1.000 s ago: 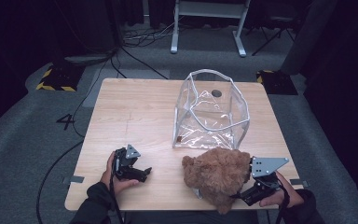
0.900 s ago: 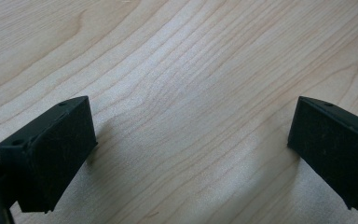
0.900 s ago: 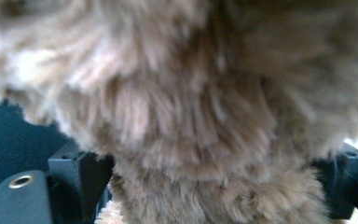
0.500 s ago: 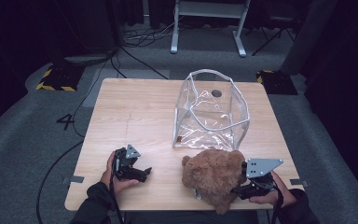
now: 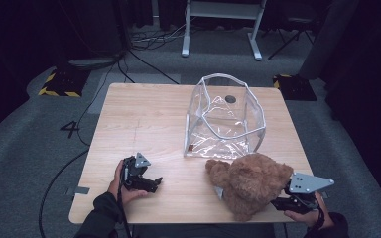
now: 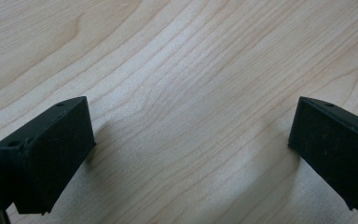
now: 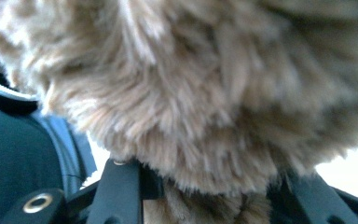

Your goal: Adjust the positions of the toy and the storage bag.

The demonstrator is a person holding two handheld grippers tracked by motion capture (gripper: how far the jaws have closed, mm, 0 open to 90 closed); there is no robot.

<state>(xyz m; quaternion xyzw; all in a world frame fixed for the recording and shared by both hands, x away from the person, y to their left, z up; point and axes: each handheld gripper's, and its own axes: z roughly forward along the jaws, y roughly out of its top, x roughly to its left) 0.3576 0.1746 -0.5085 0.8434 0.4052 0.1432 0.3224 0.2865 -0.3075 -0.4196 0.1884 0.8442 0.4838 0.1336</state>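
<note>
Brown plush fills the right gripper view: the teddy bear (image 7: pixel 205 93) sits right between the two black jaws, its fur bulging over both of them and pressed down into the gap, so the right gripper (image 7: pixel 205 196) is clamped on it. From the high view the teddy bear (image 5: pixel 250 181) lies at the near right edge of the wooden table (image 5: pixel 144 119), just in front of the clear plastic bag (image 5: pixel 225 116), with the right gripper (image 5: pixel 285 202) touching its right side. The left gripper (image 6: pixel 191 154) rests low over bare wood, its jaws spread wide apart with nothing between them; the high view shows it (image 5: pixel 151 182) near the front left, well apart from the bear.
</note>
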